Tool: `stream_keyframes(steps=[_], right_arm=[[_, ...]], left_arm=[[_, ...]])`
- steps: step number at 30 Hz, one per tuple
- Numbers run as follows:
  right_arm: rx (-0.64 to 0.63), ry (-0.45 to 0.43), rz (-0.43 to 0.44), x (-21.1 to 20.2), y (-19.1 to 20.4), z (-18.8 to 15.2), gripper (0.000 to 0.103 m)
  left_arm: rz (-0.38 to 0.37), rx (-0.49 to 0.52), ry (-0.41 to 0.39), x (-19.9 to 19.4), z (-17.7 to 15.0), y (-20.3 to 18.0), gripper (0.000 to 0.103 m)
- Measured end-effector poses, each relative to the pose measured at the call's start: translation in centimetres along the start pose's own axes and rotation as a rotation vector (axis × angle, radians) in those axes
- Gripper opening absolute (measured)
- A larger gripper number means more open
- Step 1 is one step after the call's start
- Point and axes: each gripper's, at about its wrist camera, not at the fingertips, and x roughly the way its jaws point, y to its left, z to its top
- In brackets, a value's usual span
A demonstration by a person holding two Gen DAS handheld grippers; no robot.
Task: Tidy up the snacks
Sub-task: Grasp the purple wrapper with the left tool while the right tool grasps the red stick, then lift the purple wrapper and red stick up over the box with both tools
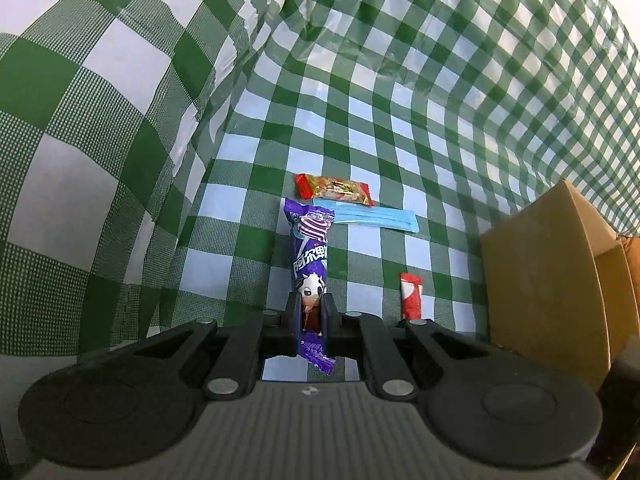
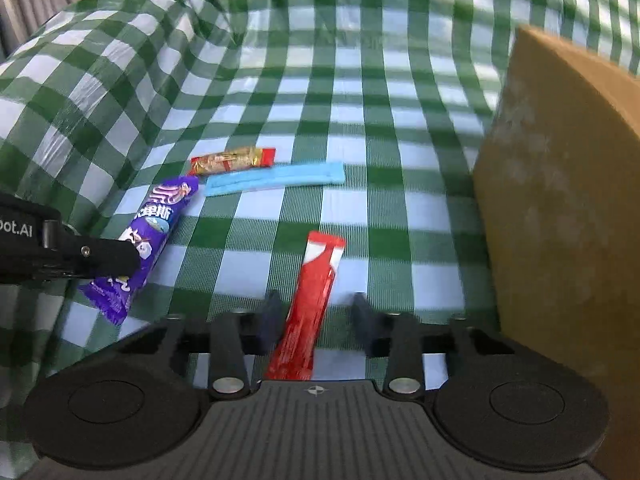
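My left gripper (image 1: 312, 305) is shut on the lower part of a purple snack pack (image 1: 309, 252) with a cow picture; the same pack (image 2: 154, 226) shows in the right wrist view, held by the left gripper (image 2: 134, 258). My right gripper (image 2: 318, 312) is open, its fingers on either side of a red snack stick (image 2: 310, 300) lying on the checked cloth; the stick also shows in the left wrist view (image 1: 411, 295). A red-gold candy bar (image 2: 232, 160) (image 1: 338, 190) and a light blue flat pack (image 2: 276, 182) (image 1: 374, 220) lie farther off.
A brown cardboard box (image 2: 560, 200) (image 1: 548, 280) stands at the right, close to the red stick. The green-and-white checked cloth (image 2: 360, 100) covers the surface and rises in folds at the left (image 1: 80, 120) and behind.
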Motion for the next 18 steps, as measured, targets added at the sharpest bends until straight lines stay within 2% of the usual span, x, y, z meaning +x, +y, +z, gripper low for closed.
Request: stream_keyframes(steps=[2, 6, 13, 18], right_arm=[[0.023, -0.01, 0.017, -0.4, -0.5, -0.1, 0.011], [0.04, -0.052, 0.035, -1.8, -1.1, 0.1, 0.01], [0.018, -0.136, 0.113, -7.3, -2.5, 0.9, 0.01], [0.025, -0.194, 0.178, -12.3, -5.3, 1.1, 0.01]], left_arm=[[0.0, -0.006, -0.003, -0.2, -0.1, 0.0, 0.01], [0.0, 0.009, -0.007, -0.4, -0.4, -0.3, 0.01], [-0.009, 0.035, -0.061, -1.4, -0.7, -1.0, 0.01], [0.019, -0.004, -0.07, -3.1, -0.5, -1.7, 0.01]])
